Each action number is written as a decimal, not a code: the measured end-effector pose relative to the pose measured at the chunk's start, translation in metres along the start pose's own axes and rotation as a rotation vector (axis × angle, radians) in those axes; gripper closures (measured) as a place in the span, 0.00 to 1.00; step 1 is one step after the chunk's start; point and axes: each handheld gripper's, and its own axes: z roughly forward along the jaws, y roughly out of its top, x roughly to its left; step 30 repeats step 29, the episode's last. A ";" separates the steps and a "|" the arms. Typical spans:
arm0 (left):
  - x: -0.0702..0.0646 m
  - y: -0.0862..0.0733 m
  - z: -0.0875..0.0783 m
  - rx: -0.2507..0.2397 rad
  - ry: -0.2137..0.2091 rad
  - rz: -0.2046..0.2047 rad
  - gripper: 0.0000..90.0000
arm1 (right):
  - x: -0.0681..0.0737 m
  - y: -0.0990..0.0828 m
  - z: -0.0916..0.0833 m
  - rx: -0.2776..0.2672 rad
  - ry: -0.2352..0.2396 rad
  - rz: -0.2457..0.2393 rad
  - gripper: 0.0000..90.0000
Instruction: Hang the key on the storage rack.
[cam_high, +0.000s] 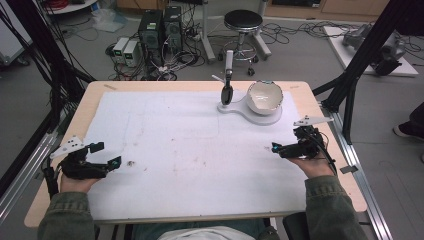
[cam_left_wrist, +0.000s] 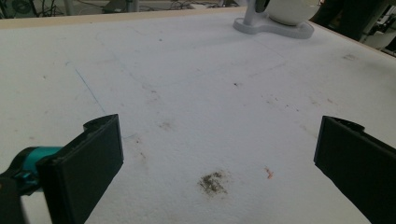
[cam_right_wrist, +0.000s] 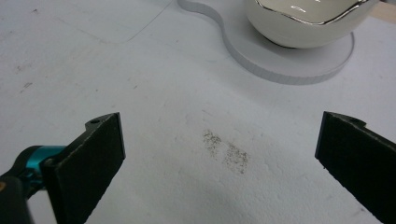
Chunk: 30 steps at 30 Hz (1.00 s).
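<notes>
Both tongs, left (cam_high: 106, 156) and right (cam_high: 278, 148), rest spread and empty at the table's (cam_high: 210, 207) 8 and 4 o'clock; white bowl (cam_high: 264, 97) sits untouched on its stand (cam_high: 240, 111) at 1 o'clock; nothing looks started.

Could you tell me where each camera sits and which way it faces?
High view: above the person's side, looking forward and down on the table; forearms and both tools show.
Left gripper view: rides the left tool, looking across the white mat; jaws apart.
Right gripper view: rides the right tool, likewise.
Shared: the bowl on its white base.
</notes>
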 end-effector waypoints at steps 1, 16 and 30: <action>0.000 0.000 0.000 0.000 -0.001 -0.001 0.02 | -0.001 -0.003 0.000 -0.008 0.003 0.009 0.01; -0.001 -0.002 -0.003 -0.001 0.005 -0.005 0.02 | -0.009 -0.050 0.002 -0.167 -0.026 0.107 0.01; -0.001 -0.003 -0.001 0.009 0.011 -0.002 0.02 | -0.009 -0.067 -0.001 -0.306 -0.024 0.118 0.01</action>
